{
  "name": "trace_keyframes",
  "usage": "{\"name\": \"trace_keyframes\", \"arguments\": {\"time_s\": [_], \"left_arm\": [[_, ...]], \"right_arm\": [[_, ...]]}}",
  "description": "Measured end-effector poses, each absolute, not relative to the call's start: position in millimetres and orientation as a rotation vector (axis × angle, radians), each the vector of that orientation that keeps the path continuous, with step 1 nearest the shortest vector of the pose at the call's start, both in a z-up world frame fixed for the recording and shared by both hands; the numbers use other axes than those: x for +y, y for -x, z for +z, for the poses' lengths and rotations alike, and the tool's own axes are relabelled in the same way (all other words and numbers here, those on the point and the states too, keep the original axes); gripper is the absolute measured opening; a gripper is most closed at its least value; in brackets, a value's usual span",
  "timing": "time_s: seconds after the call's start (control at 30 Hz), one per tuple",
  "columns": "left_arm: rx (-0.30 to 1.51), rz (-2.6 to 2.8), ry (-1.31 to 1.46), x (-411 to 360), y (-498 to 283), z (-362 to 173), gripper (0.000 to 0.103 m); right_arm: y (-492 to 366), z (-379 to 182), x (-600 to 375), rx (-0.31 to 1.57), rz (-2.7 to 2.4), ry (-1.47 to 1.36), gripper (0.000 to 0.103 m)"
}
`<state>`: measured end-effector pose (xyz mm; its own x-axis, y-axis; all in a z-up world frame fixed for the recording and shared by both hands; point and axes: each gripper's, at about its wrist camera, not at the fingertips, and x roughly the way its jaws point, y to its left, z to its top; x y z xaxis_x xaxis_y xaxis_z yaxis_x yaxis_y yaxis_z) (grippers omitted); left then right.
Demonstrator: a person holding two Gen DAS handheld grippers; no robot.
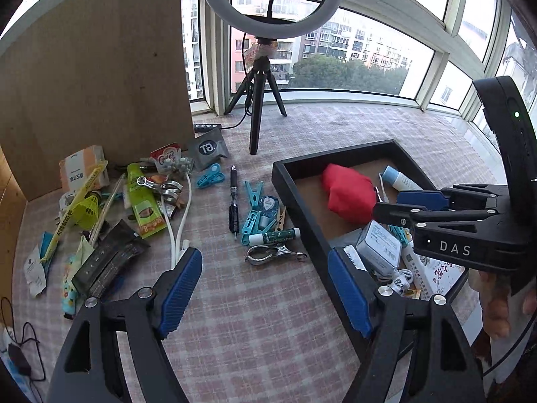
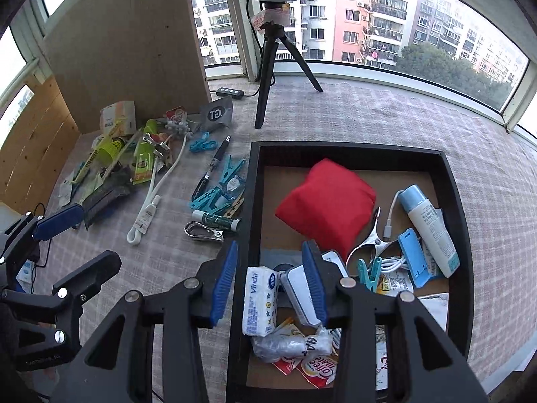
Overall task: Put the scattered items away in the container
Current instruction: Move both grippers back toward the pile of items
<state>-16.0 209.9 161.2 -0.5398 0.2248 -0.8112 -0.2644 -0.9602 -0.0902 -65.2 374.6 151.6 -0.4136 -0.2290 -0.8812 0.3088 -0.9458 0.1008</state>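
Roughly half done, judging by the spread. Black tray [image 2: 459,201] set toward the right side of the desk [image 1: 255,319], already taking in a red pouch [image 2: 327,201], a lotion tube [image 2: 431,228], a tissue pack [image 2: 260,302] and cables. Loose clutter still heaped at the left edge by the wooden board [image 1: 94,77]; closer to the tray wall, a pen [image 1: 233,198], teal pegs [image 1: 254,215], a glue stick [image 1: 275,236] and a metal clip [image 1: 275,254], probably easiest to reach next.

Left hand-held gripper [image 1: 265,282] spread wide, empty, hanging over bare cloth just beside the metal clip. Right hand-held gripper [image 2: 270,275] parted moderately above the tray's near left corner, gripping nothing visible.
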Motion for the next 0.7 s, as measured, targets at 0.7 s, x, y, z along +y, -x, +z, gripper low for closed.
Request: {"name": "trace_keyframes", "arguments": {"time_s": [0.7], "left_arm": [[-0.253, 2.858, 1.632, 2.5, -40.3, 118.3, 0.076]], "right_arm": [[61.6, 122.7, 269.3, 0.215, -2.109, -1.489, 0.04]]}}
